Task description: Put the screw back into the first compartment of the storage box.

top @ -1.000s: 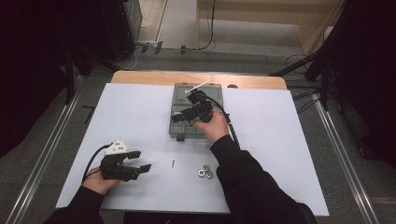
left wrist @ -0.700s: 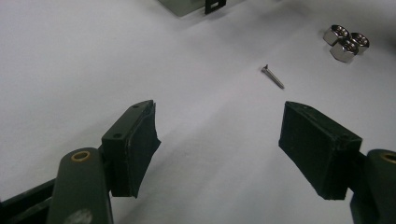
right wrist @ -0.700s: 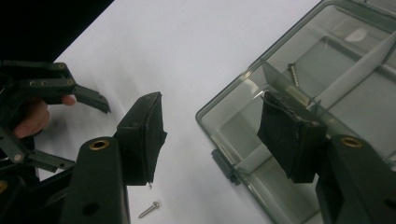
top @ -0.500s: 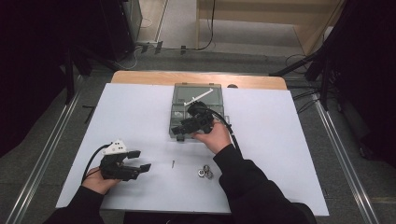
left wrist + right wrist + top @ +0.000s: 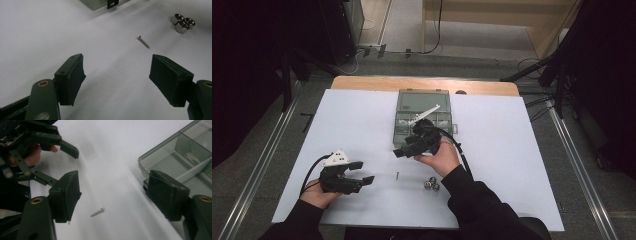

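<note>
**Right gripper opening over a lone screw**

The right gripper (image 5: 404, 150) is hanging at the near edge of the compartment box (image 5: 422, 102), just off the centre of the white table (image 5: 512, 165), with its jaws pointing toward eight o'clock. Those jaws have just been opening wider and are now standing far apart with nothing between the pads. In the right gripper view the small screw (image 5: 97, 212) is lying flat on the white surface between and beyond the two jaws, touching neither, while the clear box wall is sitting close behind the right-hand jaw.

Down at seven o'clock, the left gripper (image 5: 364, 172) is resting low near the table's near edge, jaws pointing toward three o'clock, spread wide and gripping nothing. In the left gripper view the screw (image 5: 143, 41) is lying at one o'clock ahead of the jaws, well apart from them, and the cluster of metal nuts (image 5: 182, 22) is sitting beyond it at two o'clock.
</note>
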`<state>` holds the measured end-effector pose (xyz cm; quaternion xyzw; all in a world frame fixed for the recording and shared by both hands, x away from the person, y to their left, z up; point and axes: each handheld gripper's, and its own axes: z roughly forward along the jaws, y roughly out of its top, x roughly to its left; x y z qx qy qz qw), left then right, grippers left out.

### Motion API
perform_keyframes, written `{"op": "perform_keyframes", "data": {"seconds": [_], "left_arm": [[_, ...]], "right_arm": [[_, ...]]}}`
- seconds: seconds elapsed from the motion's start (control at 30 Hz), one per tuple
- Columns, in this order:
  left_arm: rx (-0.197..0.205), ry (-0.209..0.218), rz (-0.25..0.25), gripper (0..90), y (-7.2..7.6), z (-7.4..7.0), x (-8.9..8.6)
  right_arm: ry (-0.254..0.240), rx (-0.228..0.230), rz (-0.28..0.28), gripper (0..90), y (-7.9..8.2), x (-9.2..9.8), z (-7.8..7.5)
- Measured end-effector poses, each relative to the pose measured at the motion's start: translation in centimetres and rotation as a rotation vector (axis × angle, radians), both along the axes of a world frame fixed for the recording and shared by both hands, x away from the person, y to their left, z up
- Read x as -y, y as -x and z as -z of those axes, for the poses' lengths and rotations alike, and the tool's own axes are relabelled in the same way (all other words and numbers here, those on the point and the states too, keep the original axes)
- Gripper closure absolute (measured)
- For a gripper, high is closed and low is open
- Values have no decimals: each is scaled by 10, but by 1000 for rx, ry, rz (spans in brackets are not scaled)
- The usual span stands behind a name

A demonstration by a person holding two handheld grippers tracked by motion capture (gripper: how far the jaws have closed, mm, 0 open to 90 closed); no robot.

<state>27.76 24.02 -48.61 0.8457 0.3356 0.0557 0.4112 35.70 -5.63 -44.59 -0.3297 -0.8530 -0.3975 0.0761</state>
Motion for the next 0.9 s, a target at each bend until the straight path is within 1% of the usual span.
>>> {"op": "perform_keyframes", "data": {"seconds": [0.03,0.13,0.2,0.27,0.33,0.4,0.43,0.53,0.57,0.7,0.9], "left_arm": [[1,1,0,272,0,0,0],[0,0,-2,272,-1,0,-1],[1,1,-3,272,-1,0,-2],[0,1,-4,272,-1,0,-2],[0,1,-7,273,-1,0,-2],[0,0,-6,273,-1,0,-3],[0,1,-6,272,-1,0,-3],[2,-4,-8,272,-1,0,-3],[2,-5,-7,272,-1,0,-3],[2,-9,-6,273,-1,0,-4],[2,-9,-11,273,-1,0,-4]], "right_arm": [[-3,11,-6,281,2,0,0],[-3,13,-9,282,6,0,0],[-11,23,-6,281,9,0,1],[-14,21,-5,280,11,-1,2],[-5,26,1,272,13,-2,4],[-5,19,-1,268,15,-3,6],[5,17,4,261,17,-4,7],[7,10,4,266,21,-6,9],[12,7,4,284,22,-6,9],[22,3,8,304,27,-8,11],[68,6,31,328,34,-12,18]]}}
